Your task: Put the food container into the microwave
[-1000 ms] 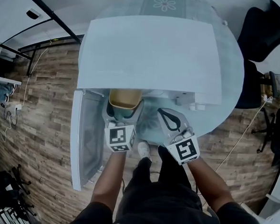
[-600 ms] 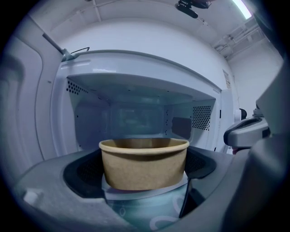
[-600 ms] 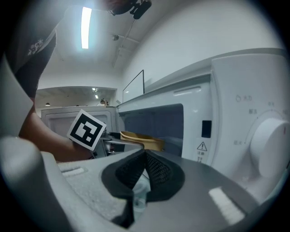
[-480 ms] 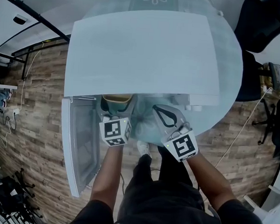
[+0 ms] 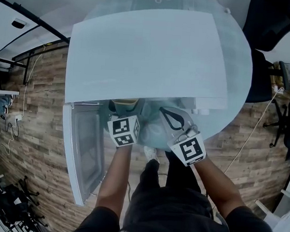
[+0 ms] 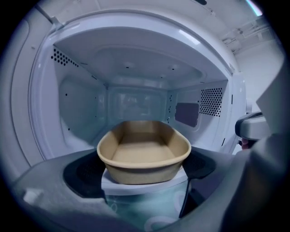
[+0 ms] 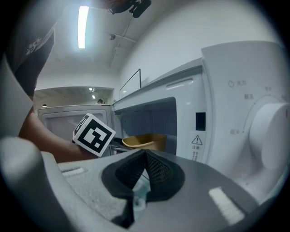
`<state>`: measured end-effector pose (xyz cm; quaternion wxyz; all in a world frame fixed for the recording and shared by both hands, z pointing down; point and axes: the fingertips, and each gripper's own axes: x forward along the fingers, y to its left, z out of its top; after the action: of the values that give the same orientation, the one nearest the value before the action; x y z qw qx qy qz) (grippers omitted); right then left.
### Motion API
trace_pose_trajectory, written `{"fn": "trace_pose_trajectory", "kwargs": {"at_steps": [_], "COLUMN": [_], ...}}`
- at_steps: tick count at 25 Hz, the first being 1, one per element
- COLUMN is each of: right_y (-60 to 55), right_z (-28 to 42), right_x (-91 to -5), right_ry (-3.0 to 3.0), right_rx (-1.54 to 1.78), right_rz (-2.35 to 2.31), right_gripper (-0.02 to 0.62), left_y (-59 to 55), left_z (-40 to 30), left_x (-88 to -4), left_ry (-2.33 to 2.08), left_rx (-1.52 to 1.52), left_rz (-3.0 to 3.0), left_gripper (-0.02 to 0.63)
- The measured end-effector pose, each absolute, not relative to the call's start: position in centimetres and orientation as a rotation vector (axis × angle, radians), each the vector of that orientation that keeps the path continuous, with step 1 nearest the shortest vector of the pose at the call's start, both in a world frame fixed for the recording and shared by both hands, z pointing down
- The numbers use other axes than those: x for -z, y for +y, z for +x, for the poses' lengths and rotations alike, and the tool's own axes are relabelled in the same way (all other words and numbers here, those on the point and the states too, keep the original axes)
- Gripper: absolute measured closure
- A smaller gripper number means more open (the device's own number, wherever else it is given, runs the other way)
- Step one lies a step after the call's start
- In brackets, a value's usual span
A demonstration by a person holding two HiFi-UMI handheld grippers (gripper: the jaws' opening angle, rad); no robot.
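Note:
The tan oval food container [image 6: 144, 152] sits between the black pads [image 6: 84, 170] of my left gripper [image 6: 144, 168], which is shut on it. It is level and empty, right at the mouth of the white microwave [image 6: 136, 68], with its far end over the sill. In the head view only a sliver of the container [image 5: 124, 103] shows under the microwave's top [image 5: 154, 54], just ahead of the left gripper [image 5: 124, 117]. My right gripper [image 5: 166, 113] hangs beside it to the right, shut on nothing, its pads meeting in the right gripper view [image 7: 145, 157], where the container [image 7: 142, 141] shows too.
The microwave door [image 5: 83, 153] stands swung open to the left. The control panel with a round knob [image 7: 272, 136] is close to the right gripper. The microwave rests on a round glass table [image 5: 235, 94]. Black chairs [image 5: 270, 22] stand at the right.
My left gripper has carried the container forward under the microwave's top, so less of it shows from above. The right gripper has hardly moved.

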<state>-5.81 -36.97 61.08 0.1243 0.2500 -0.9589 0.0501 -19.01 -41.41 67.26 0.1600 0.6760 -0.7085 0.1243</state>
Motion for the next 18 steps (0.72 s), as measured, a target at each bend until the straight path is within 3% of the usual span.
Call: {"fn": "trace_pose_trajectory", "kwargs": {"at_steps": [13,18], "right_y": [-36.6,-36.7], "right_z": [-5.6,-5.5], "right_x": [-61.2,-60.7], "right_ry": [-2.806,-2.808], "right_rx": [-0.159,-0.148], "right_rz": [0.712,0.712], "right_gripper": [0.595,0.595], "left_y": [-42.4,-41.8], "left_z": [-17.9,-17.7], "left_x": [-68.6,-68.4], "left_ry": [-2.023,-2.021], "left_rx": [-0.483,-0.463], "left_rz": [1.879,1.891], "left_gripper": [0.066,0.017]}}
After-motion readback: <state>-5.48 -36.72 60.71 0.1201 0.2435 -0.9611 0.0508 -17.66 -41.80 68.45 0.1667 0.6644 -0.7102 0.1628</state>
